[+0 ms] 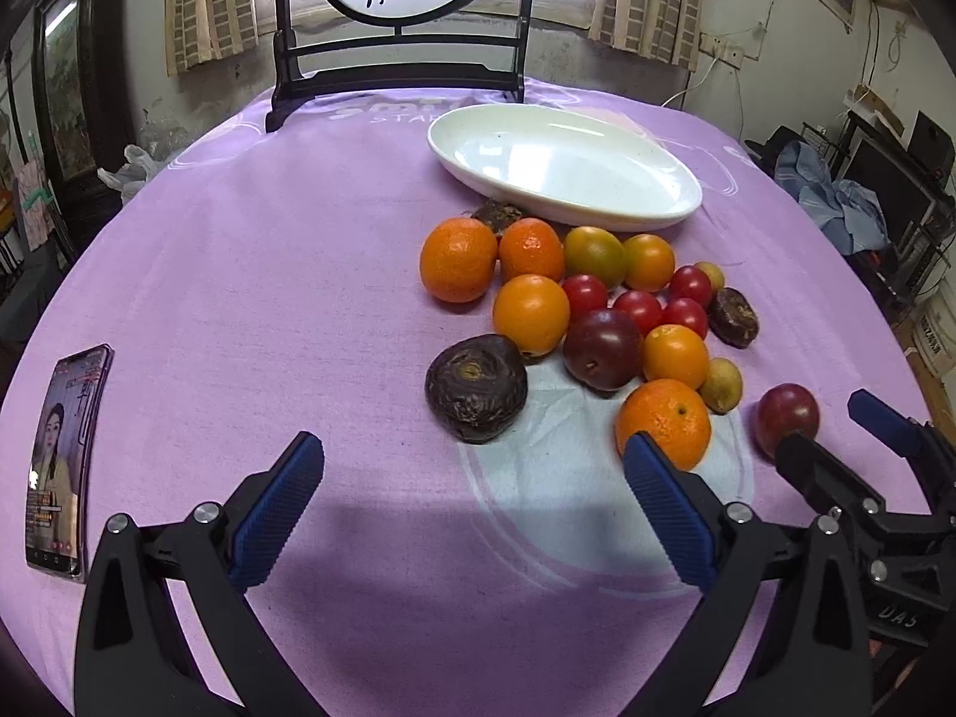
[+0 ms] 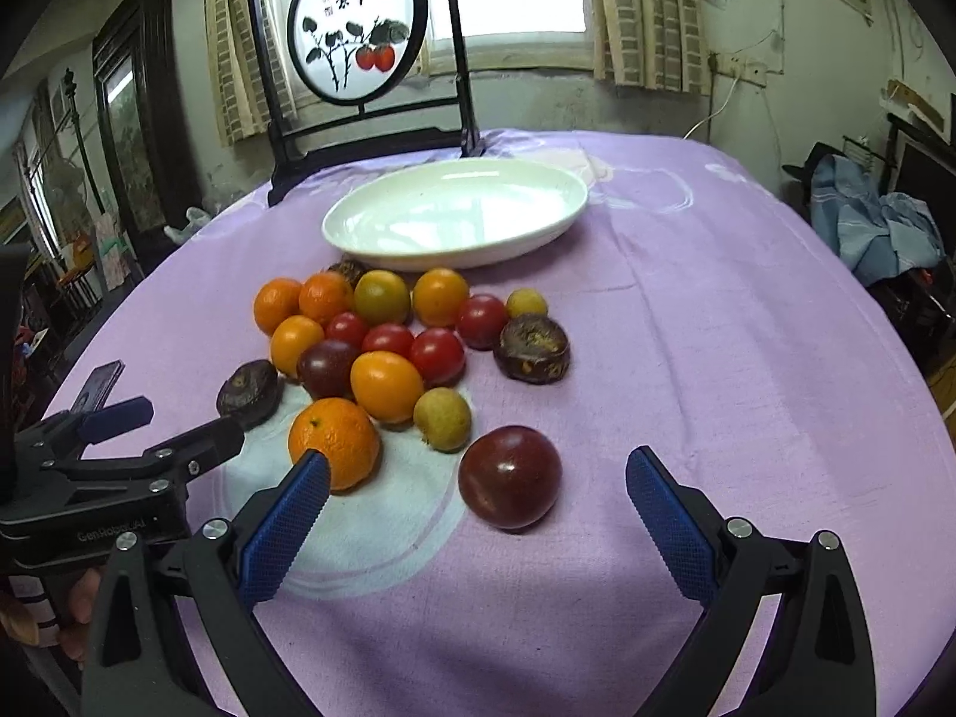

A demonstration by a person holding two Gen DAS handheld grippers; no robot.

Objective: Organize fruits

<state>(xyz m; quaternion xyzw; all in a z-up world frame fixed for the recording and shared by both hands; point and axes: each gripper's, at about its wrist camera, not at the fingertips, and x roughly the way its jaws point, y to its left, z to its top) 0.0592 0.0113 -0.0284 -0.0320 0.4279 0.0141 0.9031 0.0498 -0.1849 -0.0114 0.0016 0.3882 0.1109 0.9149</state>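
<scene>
Purple cloth (image 2: 687, 358) covers my table; both my tongs hang spread over it, left gripper (image 1: 472, 502) and right gripper (image 2: 478, 514) pinching nothing. Beyond lies the plum (image 2: 509, 476), then piled fruits (image 2: 382, 346), then the white dish (image 2: 358, 227)

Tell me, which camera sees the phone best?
The left wrist view. The phone lies flat on the purple cloth with its lit screen showing a person. In the right wrist view the phone is small, far left and partly hidden behind the left hand-held gripper.
</scene>
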